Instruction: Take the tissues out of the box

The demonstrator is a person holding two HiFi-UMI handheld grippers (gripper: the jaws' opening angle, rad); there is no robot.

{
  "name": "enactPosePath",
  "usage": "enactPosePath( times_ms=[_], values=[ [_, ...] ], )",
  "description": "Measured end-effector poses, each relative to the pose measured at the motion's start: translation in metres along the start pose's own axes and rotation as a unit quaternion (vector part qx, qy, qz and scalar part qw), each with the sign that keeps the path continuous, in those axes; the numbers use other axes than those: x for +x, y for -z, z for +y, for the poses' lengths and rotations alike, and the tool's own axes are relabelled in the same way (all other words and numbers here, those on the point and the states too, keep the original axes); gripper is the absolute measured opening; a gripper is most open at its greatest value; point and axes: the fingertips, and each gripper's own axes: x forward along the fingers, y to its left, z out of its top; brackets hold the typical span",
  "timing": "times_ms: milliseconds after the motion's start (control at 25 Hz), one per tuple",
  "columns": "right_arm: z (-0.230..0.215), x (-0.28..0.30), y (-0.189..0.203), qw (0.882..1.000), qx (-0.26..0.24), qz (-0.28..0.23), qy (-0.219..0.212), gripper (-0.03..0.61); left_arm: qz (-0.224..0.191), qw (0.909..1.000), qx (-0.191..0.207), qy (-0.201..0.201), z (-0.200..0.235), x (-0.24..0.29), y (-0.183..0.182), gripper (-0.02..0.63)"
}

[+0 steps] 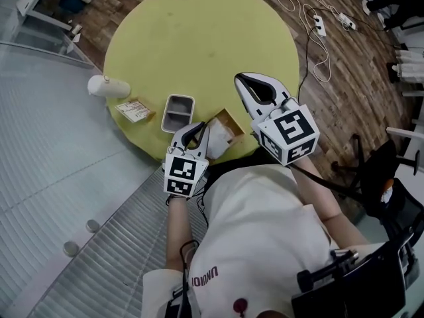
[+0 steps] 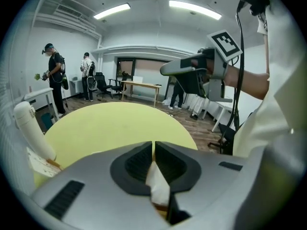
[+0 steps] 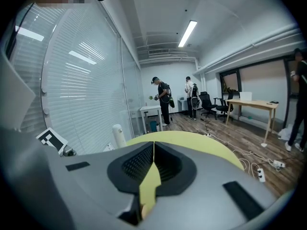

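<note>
The brown cardboard tissue box point(image 1: 230, 126) lies open on the near edge of the round yellow table point(image 1: 199, 38). My left gripper point(image 1: 196, 128) is just left of the box and is shut on a white tissue point(image 1: 215, 144). In the left gripper view the tissue point(image 2: 156, 183) hangs pinched between the dark pads, with a strip of the box below it. My right gripper point(image 1: 240, 78) hovers above the table, to the right of the box and beyond it. It is shut with nothing between its jaws; only the table point(image 3: 192, 140) shows past them.
A grey two-compartment tray point(image 1: 177, 112) sits left of the box. A flat printed packet point(image 1: 135, 110) and a white bottle point(image 1: 106, 86) lie further left. Cables and a power strip point(image 1: 318, 24) lie on the wood floor. People stand far across the room point(image 2: 55, 75).
</note>
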Motion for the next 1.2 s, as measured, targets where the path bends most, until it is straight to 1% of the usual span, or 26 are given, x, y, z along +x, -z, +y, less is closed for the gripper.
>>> enactPosePath(
  times_ms=[320, 560, 720, 840, 1080, 1200],
  values=[
    [-0.005, -0.004, 0.004, 1.0, 0.003, 0.003, 0.009, 0.02, 0.031, 0.9988, 0.008, 0.038, -0.014, 0.015, 0.014, 0.023],
    [-0.008, -0.005, 0.007, 1.0, 0.006, 0.006, 0.013, 0.02, 0.063, 0.996, 0.004, 0.063, -0.022, 0.023, 0.031, 0.06],
    [-0.009, -0.005, 0.008, 1.0, 0.006, 0.008, 0.012, 0.02, 0.086, 0.9932, 0.003, 0.078, -0.026, 0.03, 0.044, 0.106],
    [-0.009, -0.005, 0.009, 1.0, 0.005, 0.011, 0.013, 0.02, 0.1, 0.9914, 0.01, 0.084, -0.027, 0.035, 0.051, 0.125],
    [-0.013, -0.008, 0.012, 1.0, 0.004, 0.013, 0.017, 0.02, 0.113, 0.9887, 0.016, 0.098, -0.032, 0.039, 0.053, 0.137],
    [-0.015, -0.01, 0.013, 1.0, 0.005, 0.014, 0.02, 0.021, 0.123, 0.987, 0.025, 0.1, -0.031, 0.042, 0.059, 0.147]
  ],
)
